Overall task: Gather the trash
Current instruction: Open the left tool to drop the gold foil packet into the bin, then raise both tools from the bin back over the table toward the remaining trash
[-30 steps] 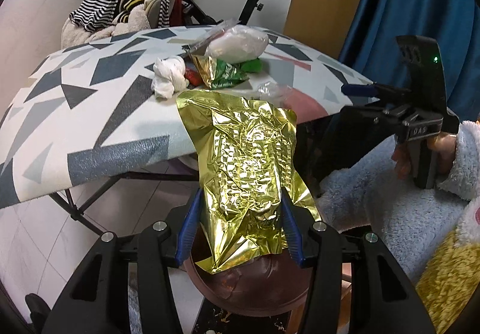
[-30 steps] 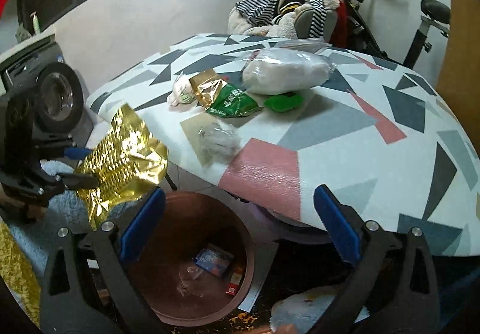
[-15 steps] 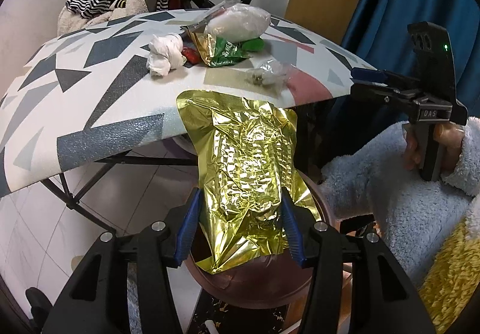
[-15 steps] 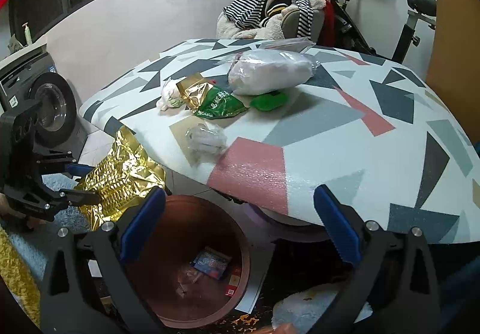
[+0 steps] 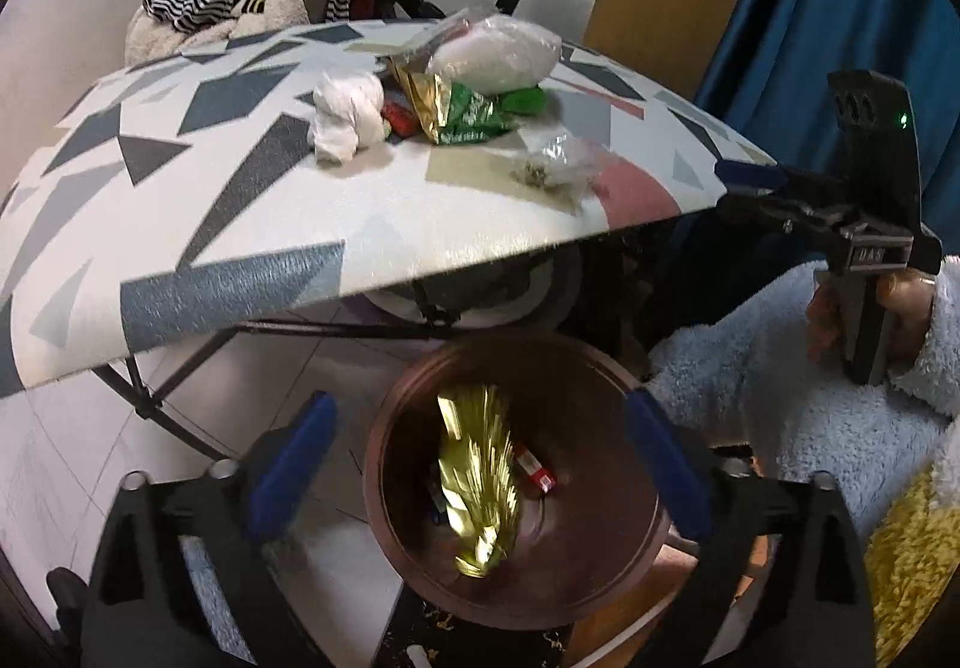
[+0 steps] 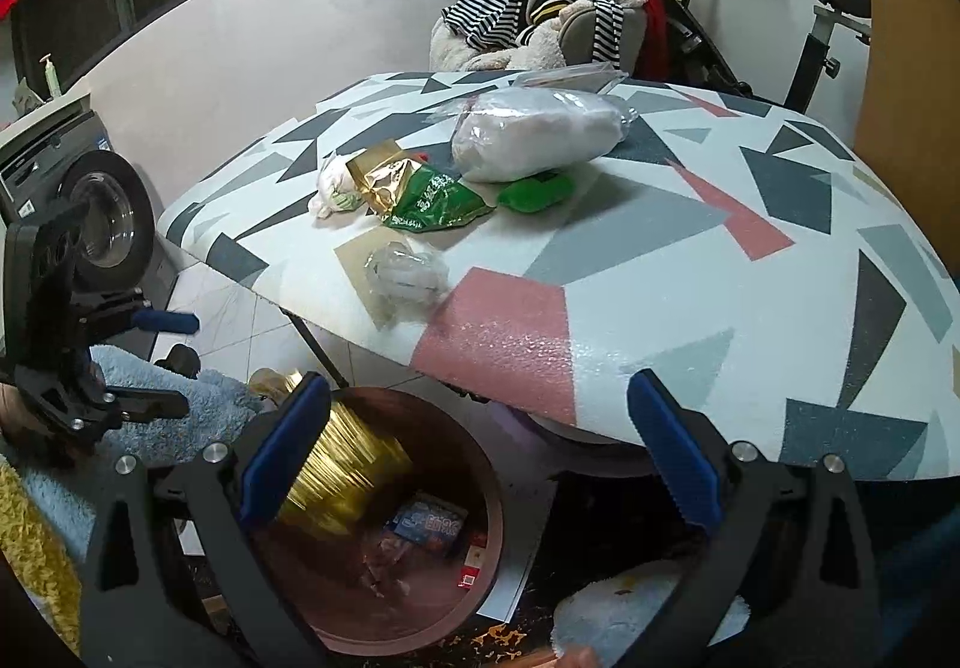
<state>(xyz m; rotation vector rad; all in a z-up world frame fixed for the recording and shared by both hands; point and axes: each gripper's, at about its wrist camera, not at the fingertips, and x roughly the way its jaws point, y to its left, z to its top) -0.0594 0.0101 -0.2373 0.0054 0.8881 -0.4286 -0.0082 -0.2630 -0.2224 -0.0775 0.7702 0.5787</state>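
Left gripper (image 5: 477,464): jaws spread wide, empty, directly above the brown bin (image 5: 384,494). Gold foil wrapper (image 5: 480,494): motion-blurred inside the bin, clear of both fingers, among small wrappers hard to make out. Right gripper (image 6: 480,452): jaws spread, empty. Farther off, remaining trash lies on the patterned table (image 5: 180,224), including a green packet (image 5: 474,113).

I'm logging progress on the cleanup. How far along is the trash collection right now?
Done: the gold foil wrapper is in the brown bin, joining earlier scraps. In hand: nothing; the left gripper and right gripper are both open. Left on the table: white bag, green packet, crumpled tissue, clear wrapper.
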